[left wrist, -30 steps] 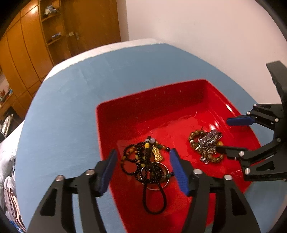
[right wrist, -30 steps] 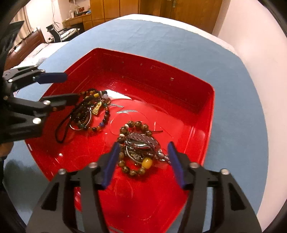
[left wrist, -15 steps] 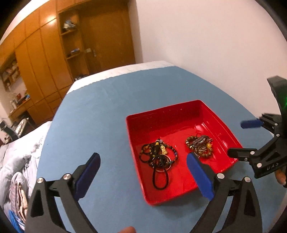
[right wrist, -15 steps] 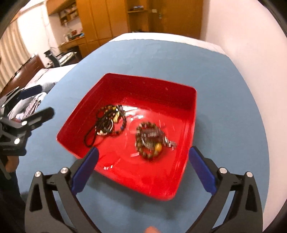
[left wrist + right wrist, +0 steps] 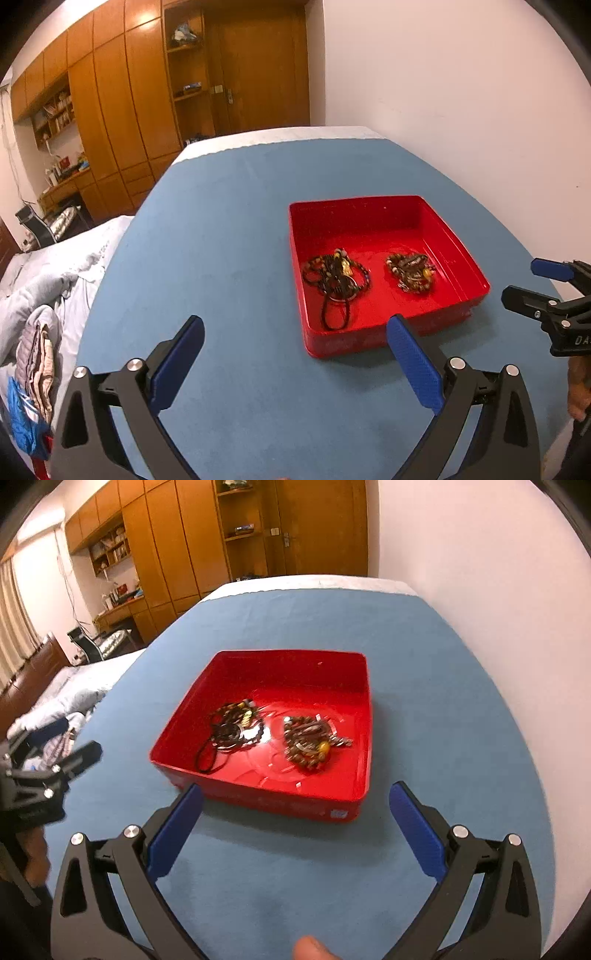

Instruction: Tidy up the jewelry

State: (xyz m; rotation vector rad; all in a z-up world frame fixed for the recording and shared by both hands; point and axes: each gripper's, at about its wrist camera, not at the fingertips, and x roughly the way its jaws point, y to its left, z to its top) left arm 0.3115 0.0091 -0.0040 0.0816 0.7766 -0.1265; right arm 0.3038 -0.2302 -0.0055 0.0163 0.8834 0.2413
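Blue table surface (image 5: 229, 236), red tray (image 5: 458, 243) resting on it, near the wall

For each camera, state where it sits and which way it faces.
Left wrist: rides the left gripper, facing the red tray ahead-right; own blue fingers low, right gripper at right edge.
Right wrist: rides the right gripper, tray ahead; left gripper at left, a fingertip below.
Shared: tray, dark beaded necklace, brown bead bracelet, blue tabletop.

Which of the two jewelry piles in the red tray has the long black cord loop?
The dark pile, on the tray's left; its black loop trails toward the near wall. The brown bead pile has none.
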